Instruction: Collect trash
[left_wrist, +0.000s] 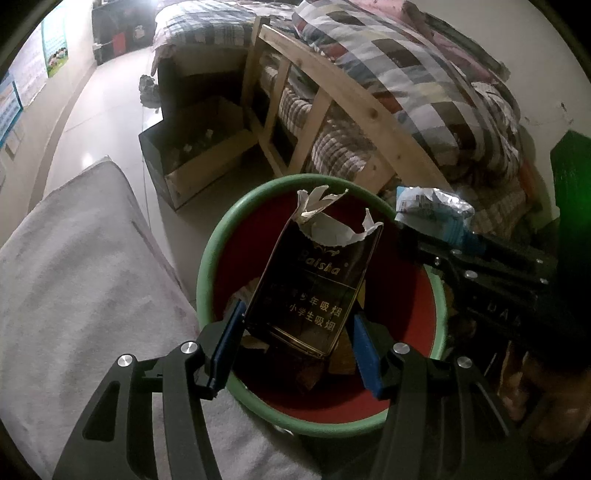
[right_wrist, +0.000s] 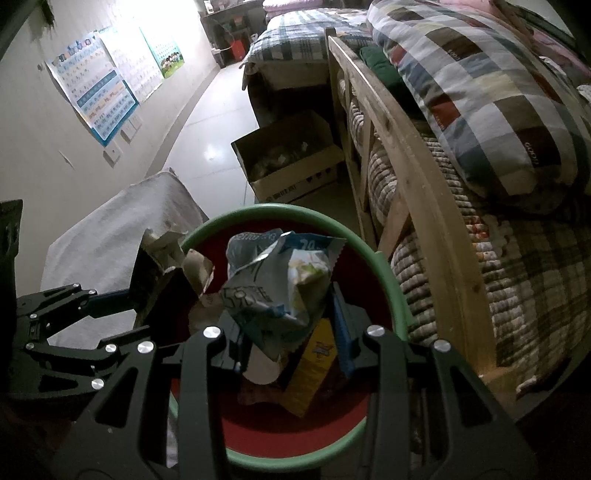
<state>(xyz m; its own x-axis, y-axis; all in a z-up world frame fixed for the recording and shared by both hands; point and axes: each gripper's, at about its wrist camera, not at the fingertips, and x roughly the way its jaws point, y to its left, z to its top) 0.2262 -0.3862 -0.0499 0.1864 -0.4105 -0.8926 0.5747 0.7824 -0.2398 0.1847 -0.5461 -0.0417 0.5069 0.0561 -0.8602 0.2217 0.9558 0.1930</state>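
Observation:
A dark cigarette pack with a torn paper top is pinched at its lower end by my left gripper, shut on it over a red bin with a green rim. My right gripper is shut on a crumpled blue-and-white snack bag above the same bin. In the left wrist view the right gripper reaches in from the right with the bag. In the right wrist view the left gripper and the pack are at the left. The bin holds a yellow carton and other scraps.
A grey cloth-covered surface lies left of the bin. An open cardboard box sits on the pale floor beyond it. A wooden bed frame with a checked quilt runs close along the right.

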